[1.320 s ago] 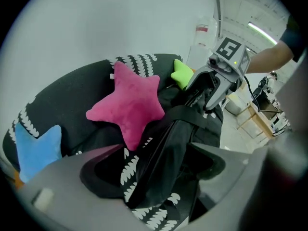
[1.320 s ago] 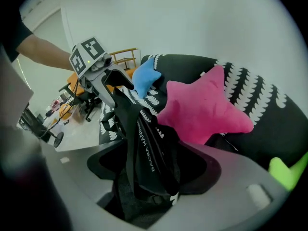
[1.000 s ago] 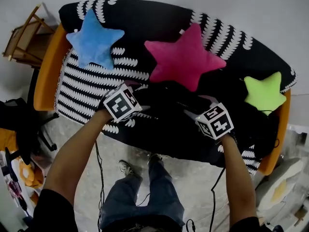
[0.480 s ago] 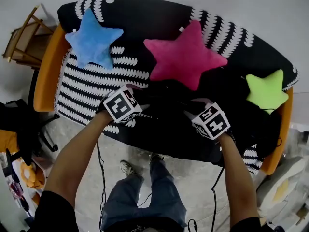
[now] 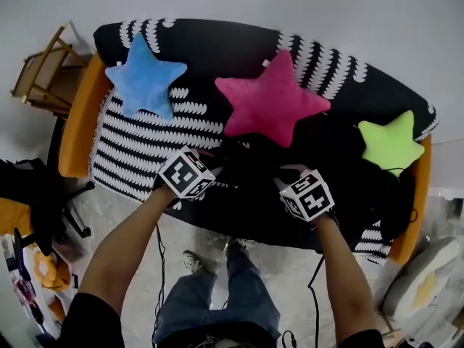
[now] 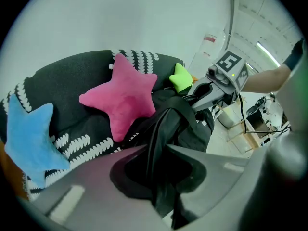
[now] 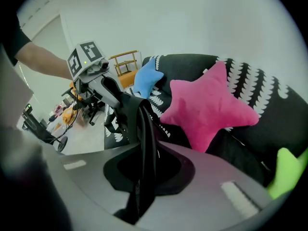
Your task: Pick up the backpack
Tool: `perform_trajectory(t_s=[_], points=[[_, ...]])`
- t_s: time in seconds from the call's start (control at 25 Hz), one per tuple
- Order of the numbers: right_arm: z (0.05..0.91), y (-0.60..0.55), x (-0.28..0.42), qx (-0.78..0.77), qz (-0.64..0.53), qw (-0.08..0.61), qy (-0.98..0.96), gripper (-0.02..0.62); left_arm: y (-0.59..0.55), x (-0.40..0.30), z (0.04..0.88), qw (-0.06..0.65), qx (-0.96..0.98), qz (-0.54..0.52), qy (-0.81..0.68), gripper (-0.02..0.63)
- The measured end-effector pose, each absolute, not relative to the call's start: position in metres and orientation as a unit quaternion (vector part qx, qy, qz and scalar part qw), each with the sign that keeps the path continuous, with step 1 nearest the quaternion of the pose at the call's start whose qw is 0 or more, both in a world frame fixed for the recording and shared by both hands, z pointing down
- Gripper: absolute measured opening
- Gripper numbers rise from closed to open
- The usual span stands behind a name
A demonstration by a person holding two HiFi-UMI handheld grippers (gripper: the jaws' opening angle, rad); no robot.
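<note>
A black backpack (image 5: 246, 171) lies on the sofa seat in front of the pink star pillow (image 5: 270, 100). My left gripper (image 5: 212, 168) is at its left side, shut on a black strap (image 6: 162, 129) that runs up between the jaws. My right gripper (image 5: 287, 175) is at its right side, shut on another black strap (image 7: 143, 129). In the left gripper view the backpack (image 6: 190, 124) bunches up beyond my left gripper (image 6: 161, 155), with the right gripper (image 6: 211, 88) past it. The right gripper view shows my right gripper (image 7: 144, 165) and the left gripper (image 7: 105, 85) across the backpack (image 7: 126, 113).
The sofa (image 5: 130, 133) has a black cover with white stripes and orange ends. A blue star pillow (image 5: 145, 78) sits at its left, a green one (image 5: 391, 143) at its right. A wooden rack (image 5: 43, 71) stands far left. Cables (image 5: 156, 259) trail on the floor by the person's legs.
Both grippers stay shut on the straps. They have drawn back a little from the pillows toward the sofa's front edge, and the right gripper has come slightly nearer the left.
</note>
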State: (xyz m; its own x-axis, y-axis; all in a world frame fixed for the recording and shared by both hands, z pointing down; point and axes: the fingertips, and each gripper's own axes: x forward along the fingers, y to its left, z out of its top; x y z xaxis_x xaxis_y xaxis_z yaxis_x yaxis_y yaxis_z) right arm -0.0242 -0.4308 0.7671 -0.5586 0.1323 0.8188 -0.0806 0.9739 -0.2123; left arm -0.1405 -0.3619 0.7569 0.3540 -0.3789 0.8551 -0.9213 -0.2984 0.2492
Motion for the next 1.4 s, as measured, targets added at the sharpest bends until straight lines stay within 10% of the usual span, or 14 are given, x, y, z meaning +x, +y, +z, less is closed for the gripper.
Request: perform_trajectory(t_s=[1.4], points=[[0.483, -0.511, -0.011, 0.136, 0.049, 0.331, -0.932, 0.052, -0.442, -0.129, 0.474, 0.211, 0.734, 0.313, -0.565, 0.06]])
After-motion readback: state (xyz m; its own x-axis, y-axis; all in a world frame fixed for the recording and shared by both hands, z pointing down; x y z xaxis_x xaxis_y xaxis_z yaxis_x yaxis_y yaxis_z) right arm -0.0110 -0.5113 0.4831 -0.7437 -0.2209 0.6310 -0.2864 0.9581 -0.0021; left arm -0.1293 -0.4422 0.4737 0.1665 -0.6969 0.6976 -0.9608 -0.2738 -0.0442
